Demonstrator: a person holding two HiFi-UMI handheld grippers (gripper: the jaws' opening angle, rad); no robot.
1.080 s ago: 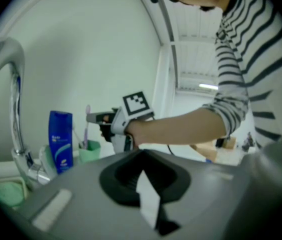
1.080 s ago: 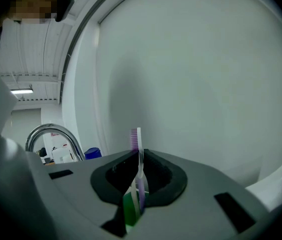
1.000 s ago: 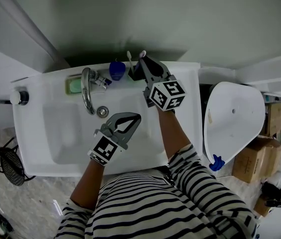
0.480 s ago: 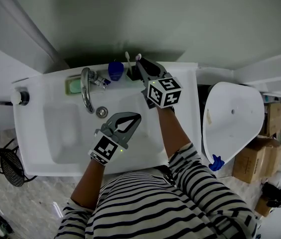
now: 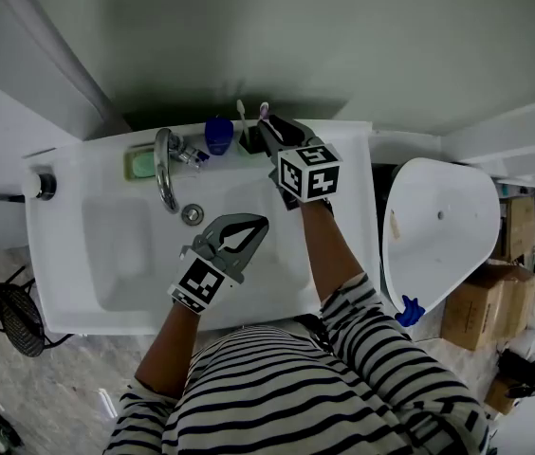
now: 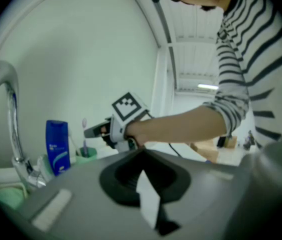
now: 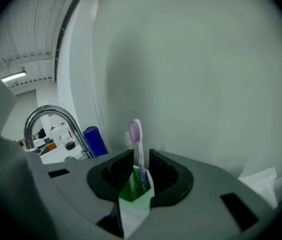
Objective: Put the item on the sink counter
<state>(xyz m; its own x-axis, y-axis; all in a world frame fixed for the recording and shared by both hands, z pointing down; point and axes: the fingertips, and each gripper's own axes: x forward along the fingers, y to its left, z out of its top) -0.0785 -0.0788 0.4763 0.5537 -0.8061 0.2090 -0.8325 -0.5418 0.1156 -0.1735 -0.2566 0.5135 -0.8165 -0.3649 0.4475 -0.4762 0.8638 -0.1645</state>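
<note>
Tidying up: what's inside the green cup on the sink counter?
A purple toothbrush and a white toothbrush stand in the green cup. Their lower ends and the cup's bottom are hidden.

Between the right gripper's (image 5: 264, 129) fingers (image 7: 114, 170) (the jaws have just been opening) stands the cup (image 7: 130, 187), toothbrushes (image 7: 137, 134) in it, at the sink counter's (image 5: 348, 197) back. Left of those fingers: bottle (image 5: 218, 134), then faucet (image 5: 164, 164), then soap (image 5: 140, 163).

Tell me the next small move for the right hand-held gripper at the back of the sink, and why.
Probably draw the right hand-held gripper straight back. Its jaws have just been opening and now stand apart around the green cup, which looks set down on the sink counter with its toothbrush upright; a straight retreat should avoid tipping it.
</note>
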